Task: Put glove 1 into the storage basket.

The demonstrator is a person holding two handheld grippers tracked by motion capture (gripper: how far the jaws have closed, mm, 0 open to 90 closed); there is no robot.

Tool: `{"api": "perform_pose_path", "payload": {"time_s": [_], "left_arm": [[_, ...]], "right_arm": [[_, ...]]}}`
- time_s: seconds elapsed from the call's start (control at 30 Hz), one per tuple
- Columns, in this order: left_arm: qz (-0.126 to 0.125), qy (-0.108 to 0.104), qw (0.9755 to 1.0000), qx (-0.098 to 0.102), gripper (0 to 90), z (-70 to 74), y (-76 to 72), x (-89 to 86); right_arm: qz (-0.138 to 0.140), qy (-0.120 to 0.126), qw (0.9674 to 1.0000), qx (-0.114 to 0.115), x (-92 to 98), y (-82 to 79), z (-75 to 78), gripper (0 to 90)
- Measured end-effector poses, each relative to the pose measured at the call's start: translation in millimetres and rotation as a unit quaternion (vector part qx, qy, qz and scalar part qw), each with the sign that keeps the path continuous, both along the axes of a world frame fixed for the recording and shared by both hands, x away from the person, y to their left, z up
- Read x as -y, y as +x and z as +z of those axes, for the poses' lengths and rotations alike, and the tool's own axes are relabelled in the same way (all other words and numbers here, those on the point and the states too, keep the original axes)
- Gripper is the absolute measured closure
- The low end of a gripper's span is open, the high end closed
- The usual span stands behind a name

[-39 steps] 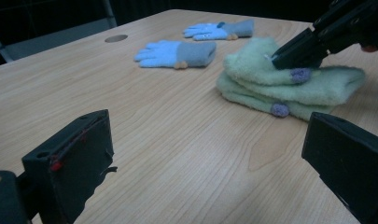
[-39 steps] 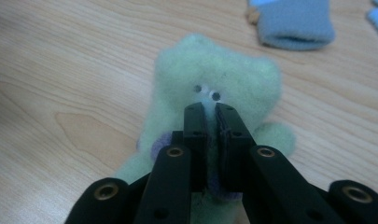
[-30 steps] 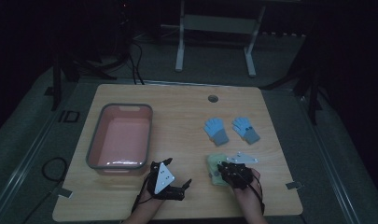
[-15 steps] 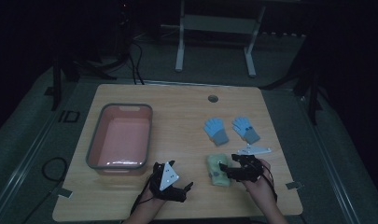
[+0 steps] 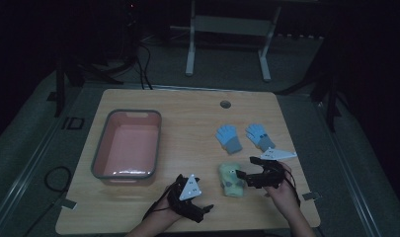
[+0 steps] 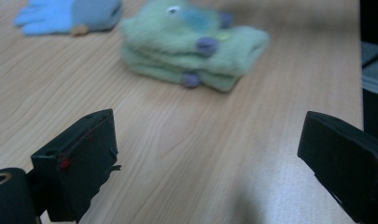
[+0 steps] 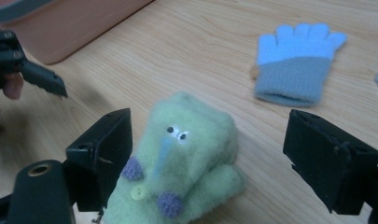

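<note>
- Table (image 5: pixel 187 106) layout: pink tub (image 5: pixel 128 144) at left, bare inside; 2 blue gloves (image 5: pixel 228 138) lying flat, right of centre; green gloves (image 5: pixel 231 179) stacked as 1 bundle near the front edge.
- Progress, as judged: green pair looks matched and set down — blue pair not yet gathered, nothing in the tub. Most of the work seems left.
- Right gripper (image 5: pixel 243 176): jaws have just been opening, now wide. In the right gripper view the green bundle (image 7: pixel 177 163) sits low between the jaws, near the left one, pads not pressing — released, not held.
- Left gripper (image 5: pixel 207 208): jaws wide, nothing between them. In the left gripper view the green bundle (image 6: pixel 191 44) lies well ahead of the jaws, a blue glove (image 6: pixel 67 16) farther off at left.
</note>
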State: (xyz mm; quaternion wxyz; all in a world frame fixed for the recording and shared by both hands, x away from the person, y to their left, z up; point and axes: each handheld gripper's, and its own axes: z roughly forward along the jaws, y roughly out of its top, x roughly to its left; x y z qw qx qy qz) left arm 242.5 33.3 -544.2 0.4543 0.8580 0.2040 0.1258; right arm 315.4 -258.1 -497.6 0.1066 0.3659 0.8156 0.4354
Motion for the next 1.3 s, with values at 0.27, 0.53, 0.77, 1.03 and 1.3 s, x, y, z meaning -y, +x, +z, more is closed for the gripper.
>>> {"api": "perform_pose_path", "payload": {"time_s": [0.27,0.53,0.77,1.03,1.3], "left_arm": [[-0.05,0.023,0.9971,0.051,12.5,12.1,2.6,20.5],[-0.123,0.04,0.9883,0.081,20.4,20.9,10.4,48.8],[-0.165,0.073,0.9785,0.1,35.7,15.6,16.5,66.8],[-0.18,0.131,0.9673,0.121,45.3,-3.9,24.6,76.5],[-0.167,0.155,0.9596,0.165,56.5,-9.4,28.1,80.9]], "right_arm": [[-0.003,0.027,0.9994,-0.022,5.3,8.5,7.7,12.6],[0.023,0.035,0.9976,-0.055,-5.9,23.1,-4.0,18.1],[0.028,0.02,0.9967,-0.073,-13.8,30.1,-18.9,21.7],[0.037,0.017,0.9937,-0.104,-20.6,38.0,-37.1,19.4],[0.038,0.001,0.9915,-0.124,-20.7,37.7,-51.5,30.3]]}}
